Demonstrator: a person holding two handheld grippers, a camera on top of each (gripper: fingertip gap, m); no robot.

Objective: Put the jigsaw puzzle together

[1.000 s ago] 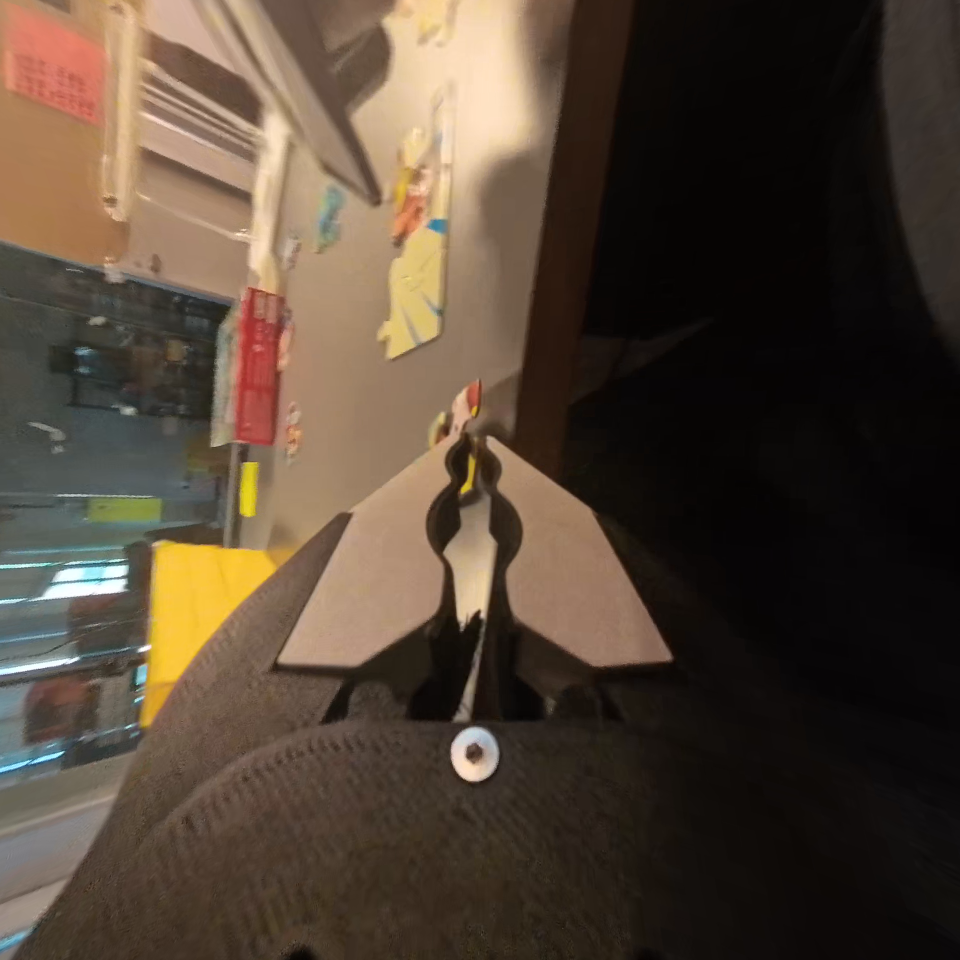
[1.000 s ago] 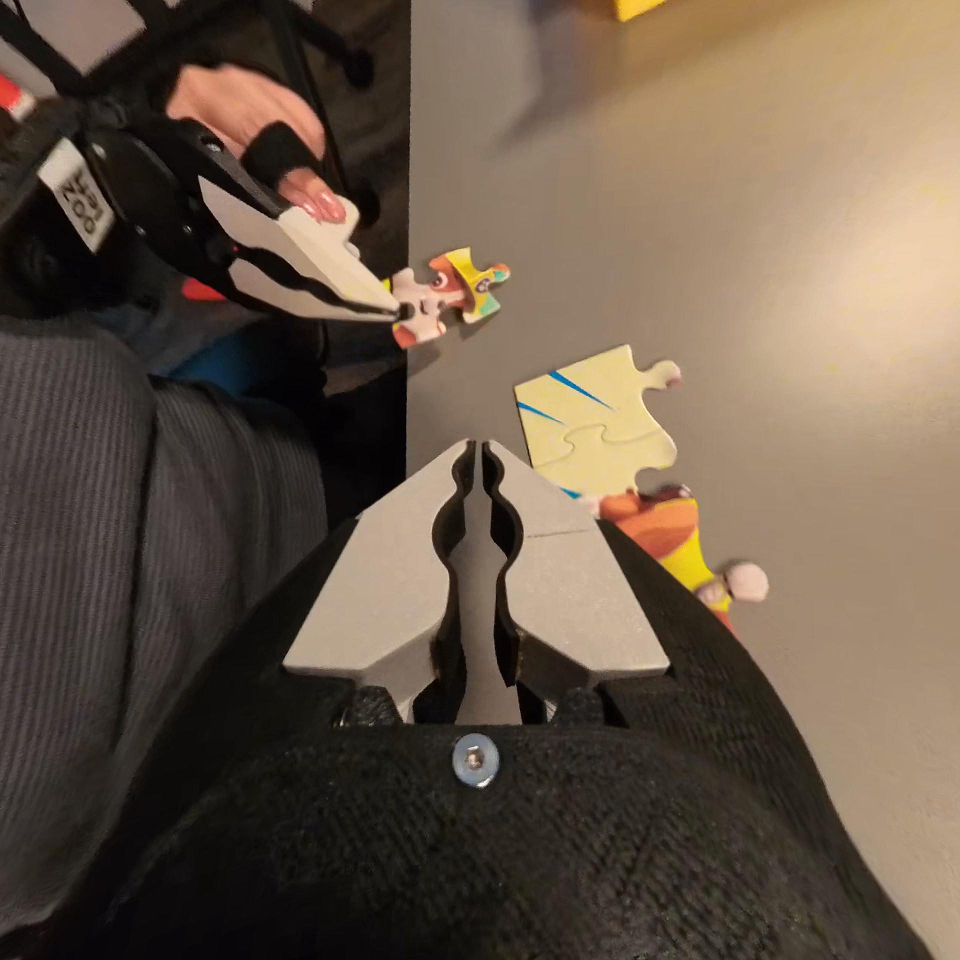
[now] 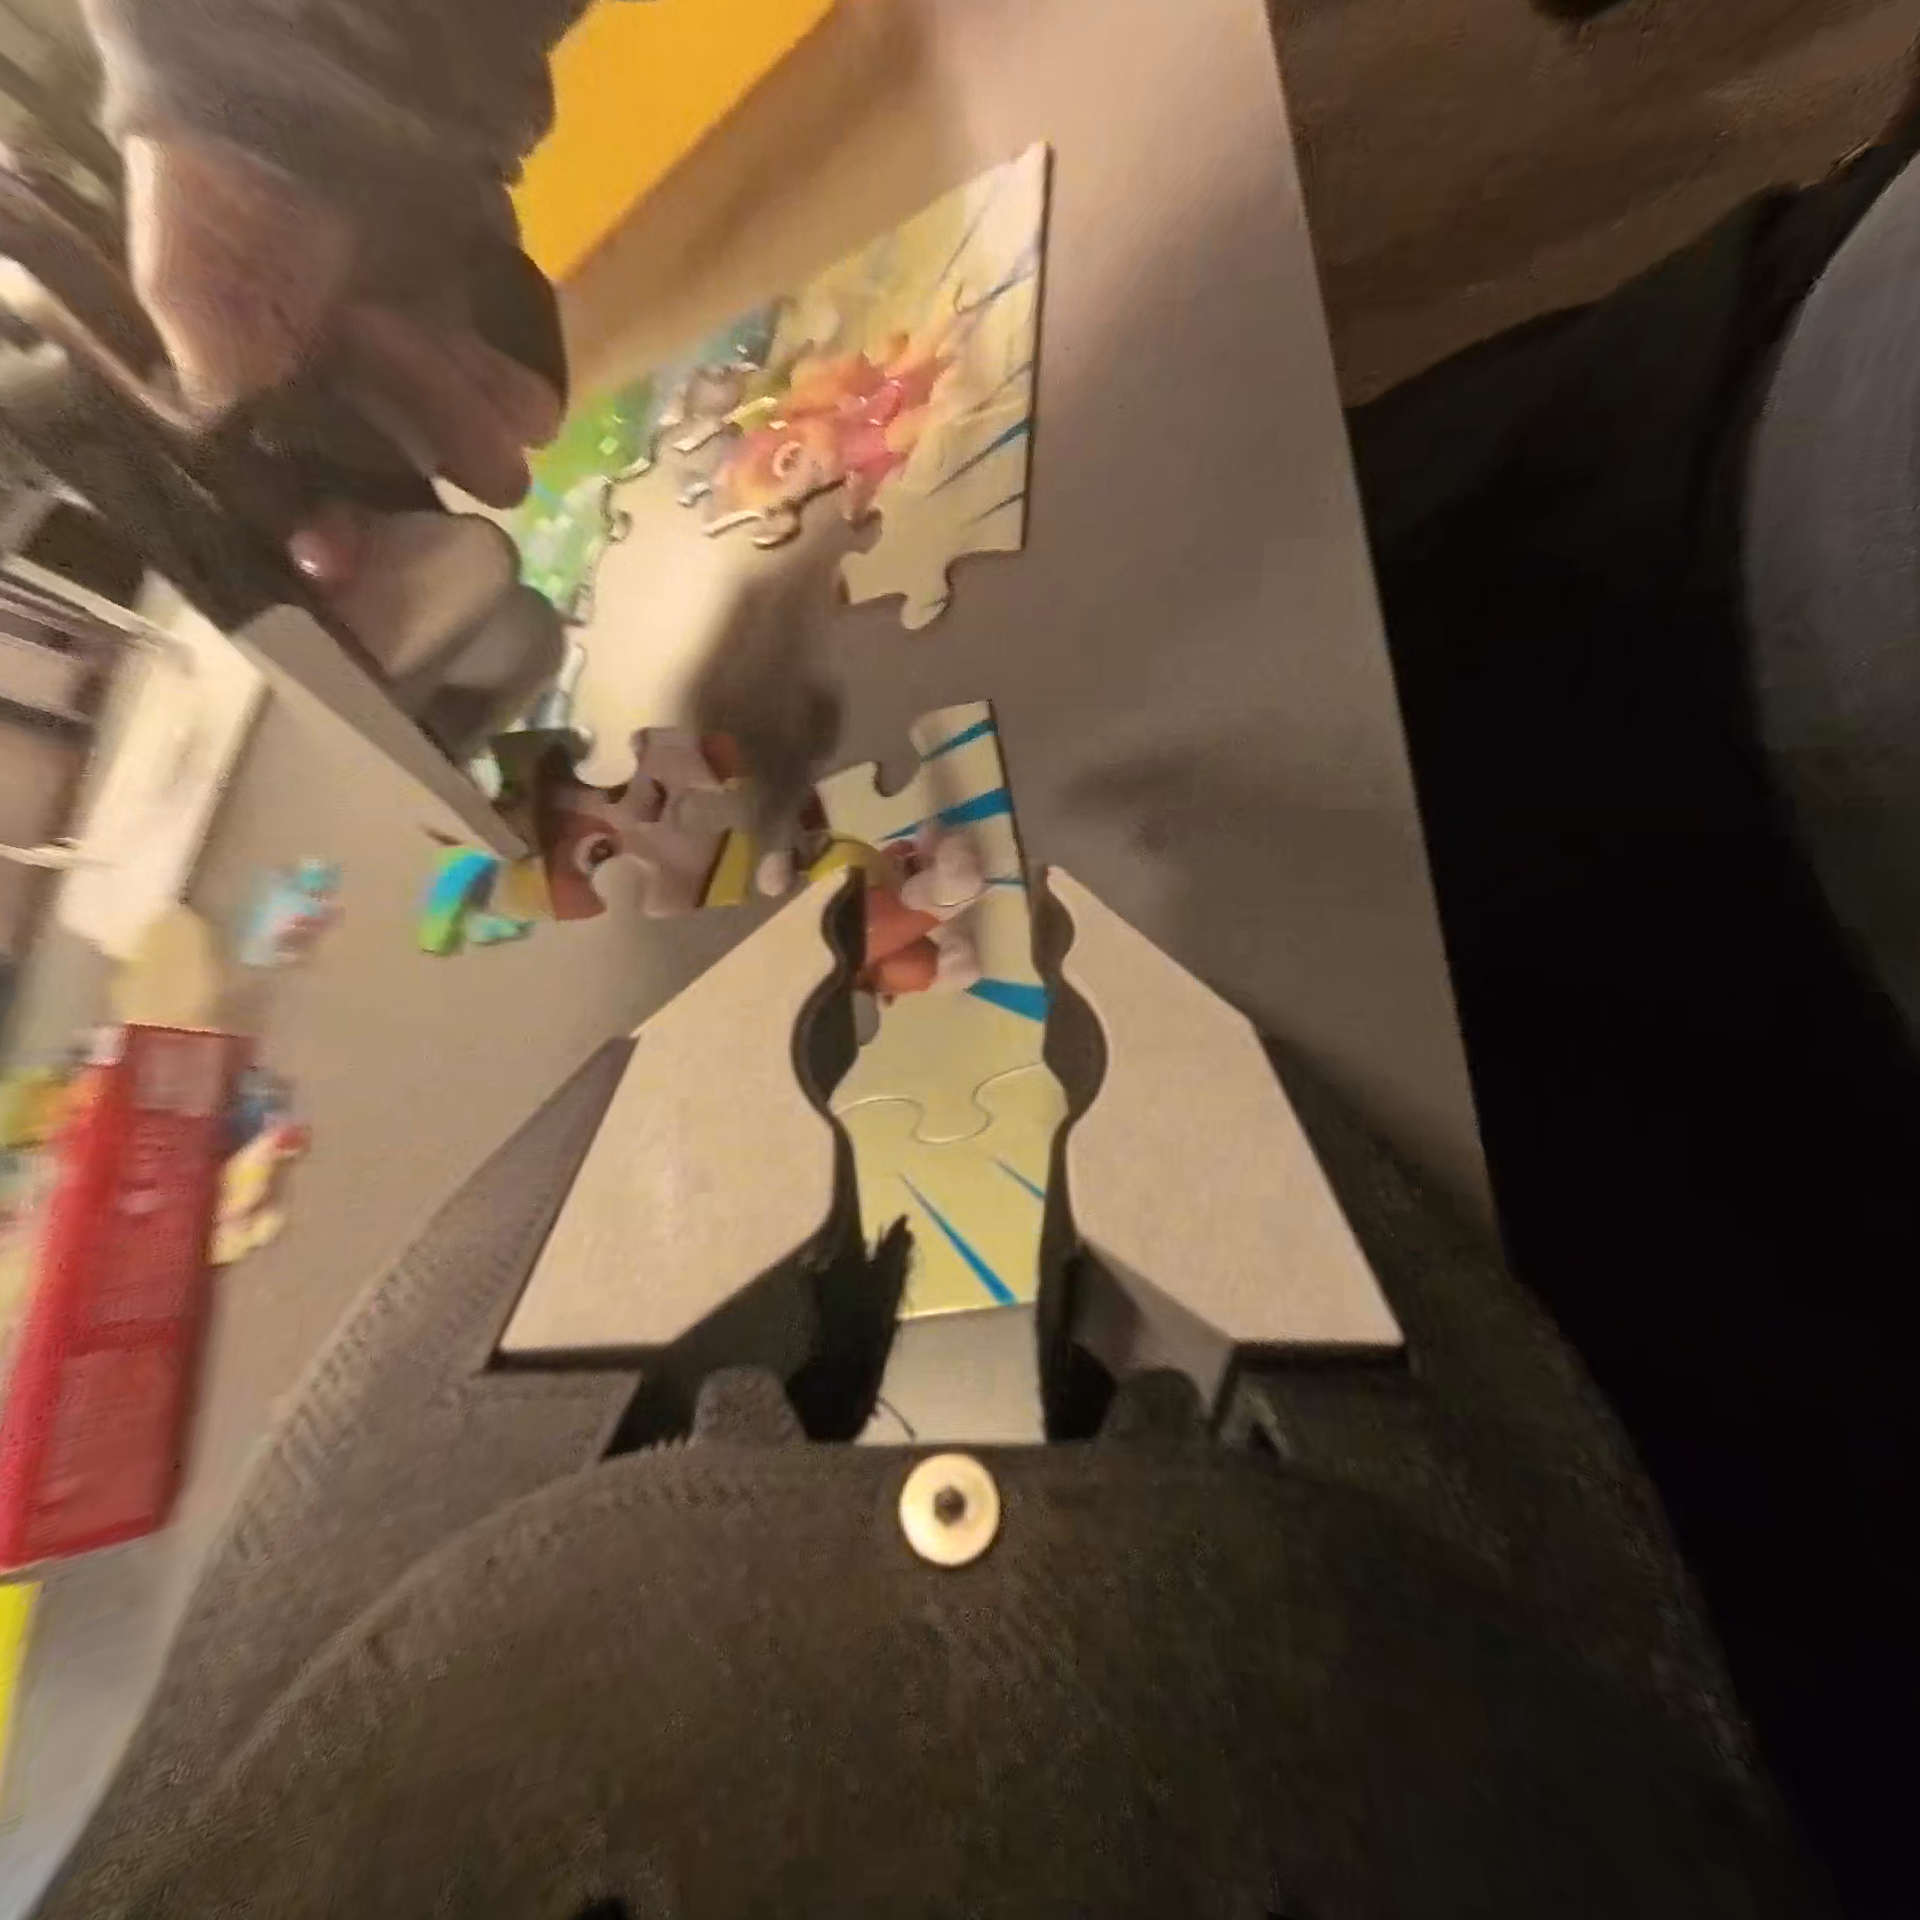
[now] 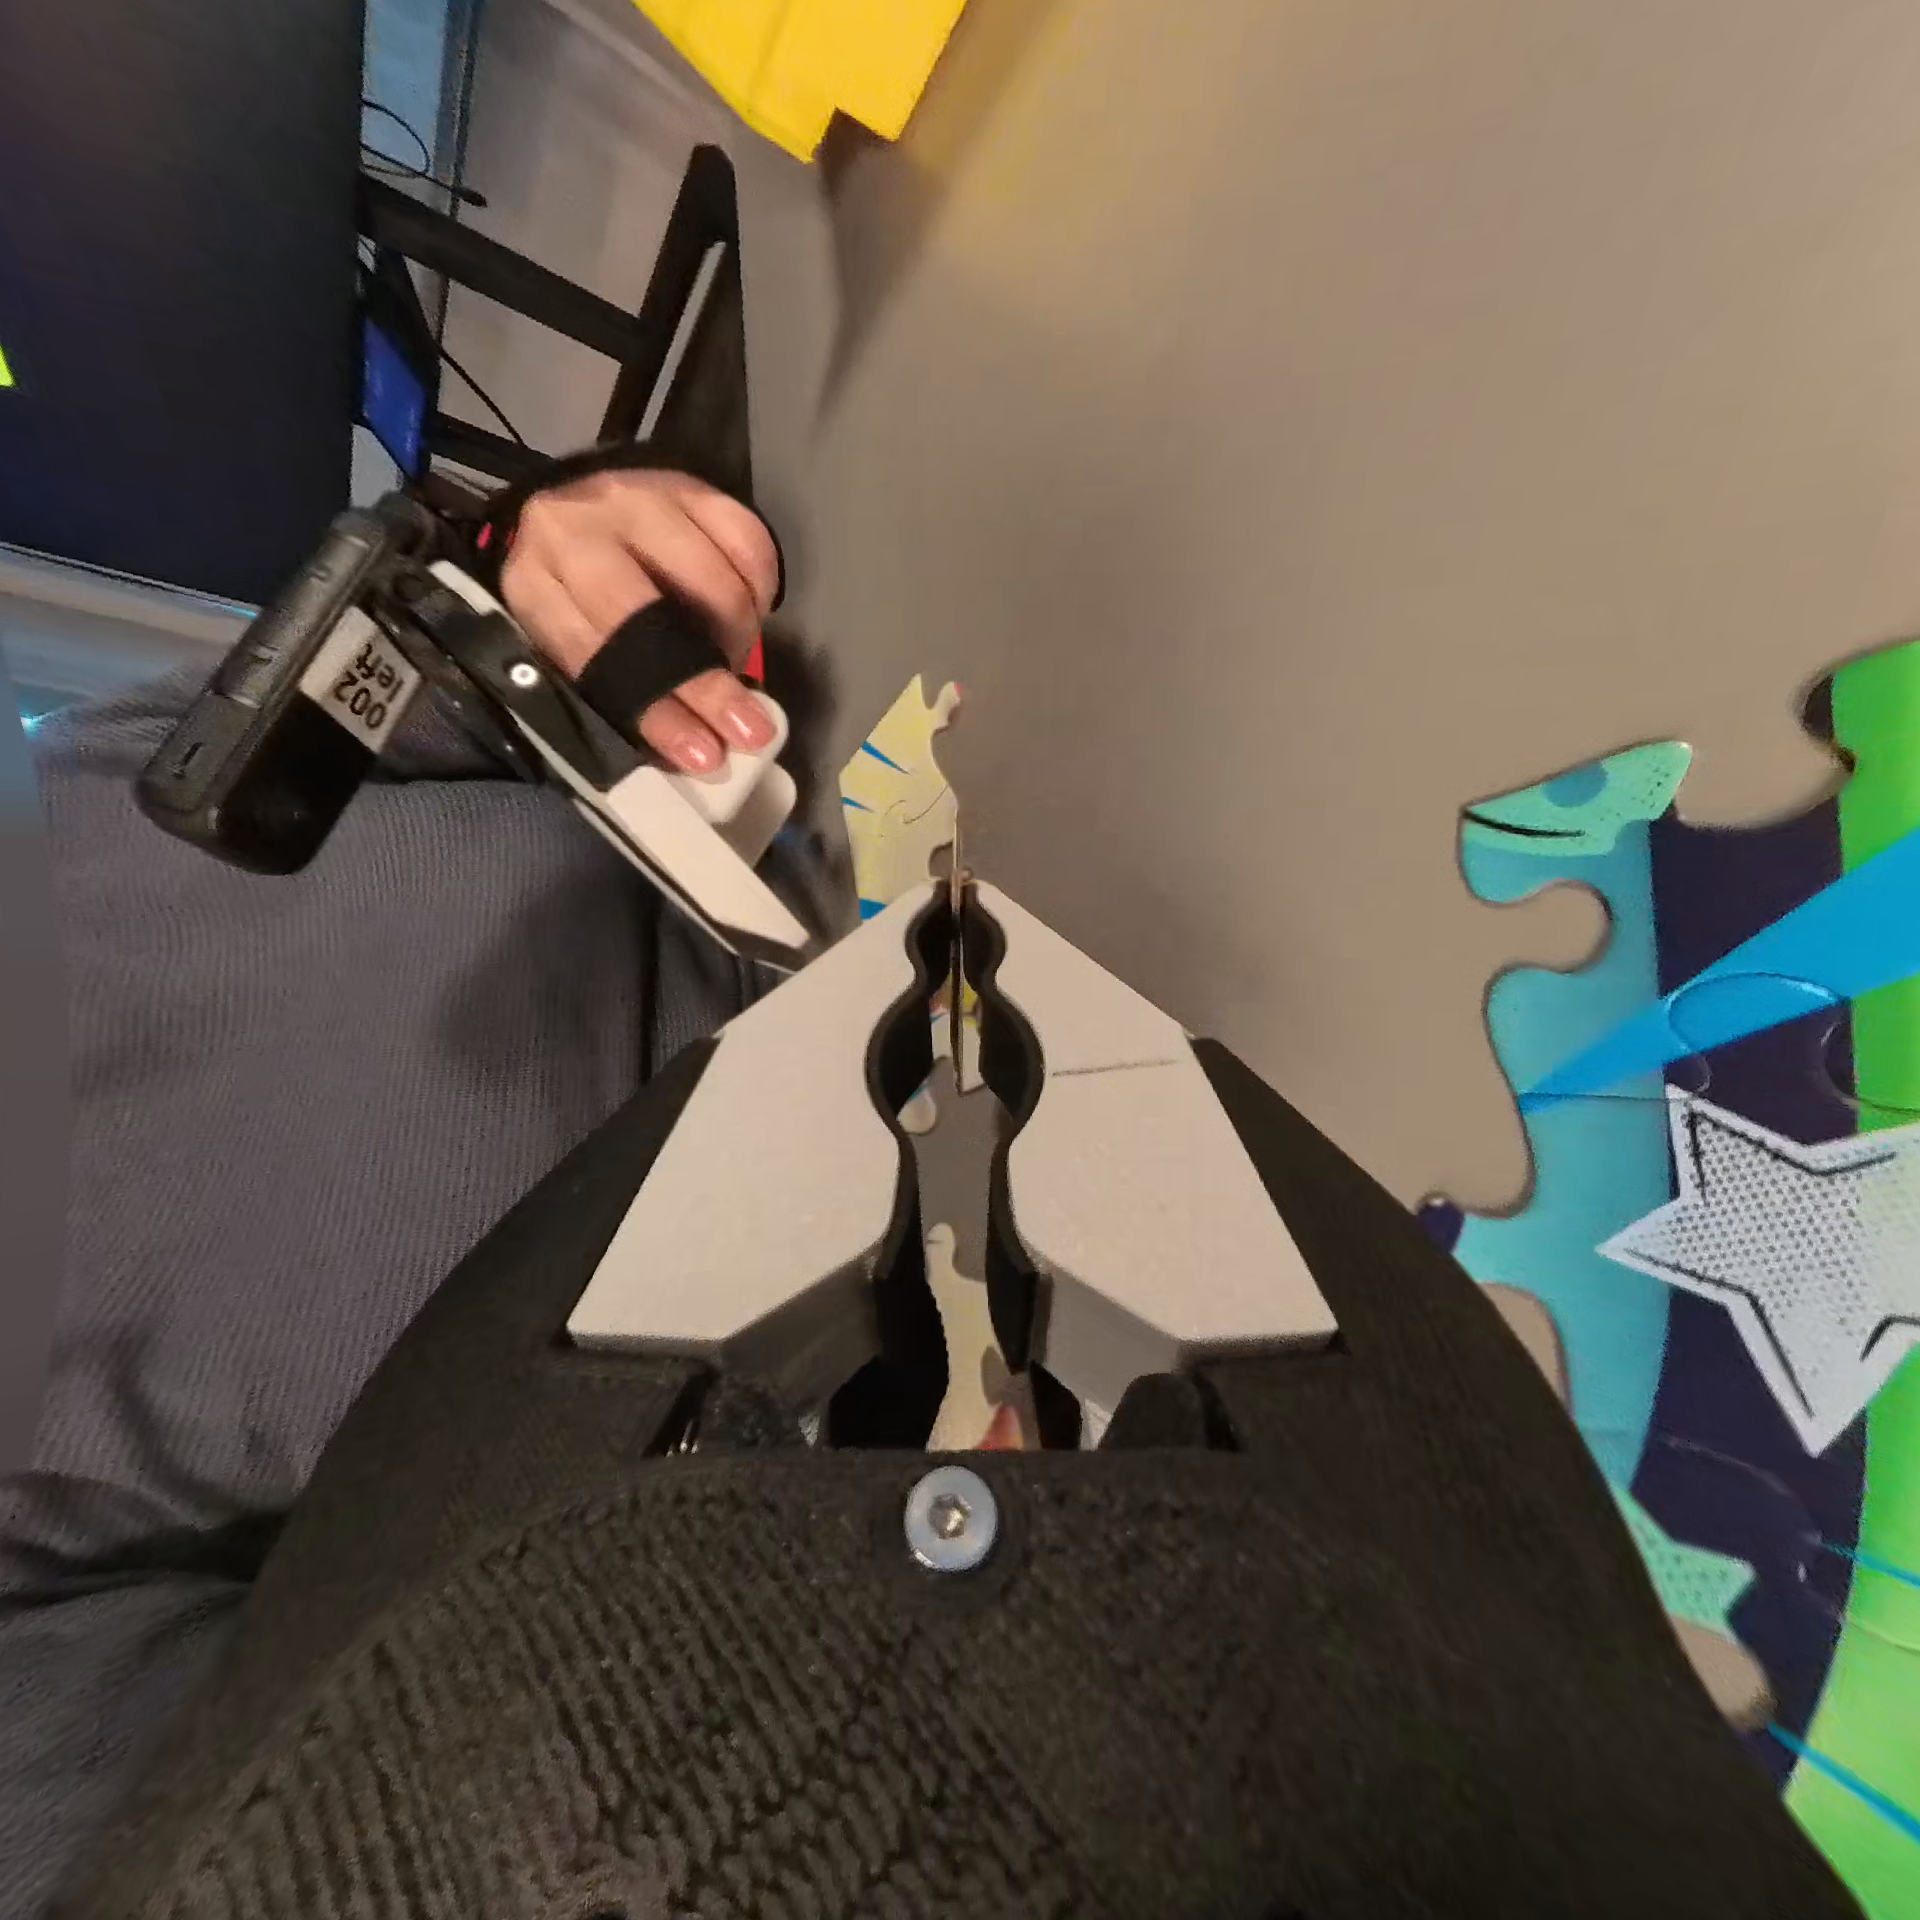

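The right gripper (image 4: pixel 958 883) has its two flat grey, wavy-edged fingers closed on a thin cardboard puzzle piece (image 4: pixel 957 831). From its own camera the piece shows edge-on, a narrow sliver pinched at the very tips and running back between the scalloped inner edges. In the left wrist view the same gripper's grey fingers (image 3: pixel 457 790) grip the outer edge of that piece, which bears a cartoon face and meets the pale yellow cluster (image 3: pixel 935 1143) of joined pieces with blue streaks, lying on the smooth grey table (image 4: pixel 1299 468).

The left gripper (image 3: pixel 943 883) hovers over that yellow cluster with its jaws parted about a third of the way and nothing between the pads; the glossy card and its interlocking seams show through the gap below. A gloved hand (image 4: pixel 644 603) grips its black handle.

Beyond the yellow cluster lies a larger assembled section (image 3: pixel 883 395), blurred, in orange, green and yellow. To the cluster's left stand a red box (image 3: pixel 94 1299) and scattered loose pieces (image 3: pixel 291 904). Right of the held piece lies another joined patch (image 4: pixel 1714 1195), teal and green with a dotted white star. A yellow sheet (image 4: pixel 810 62) lies at the table's far end.
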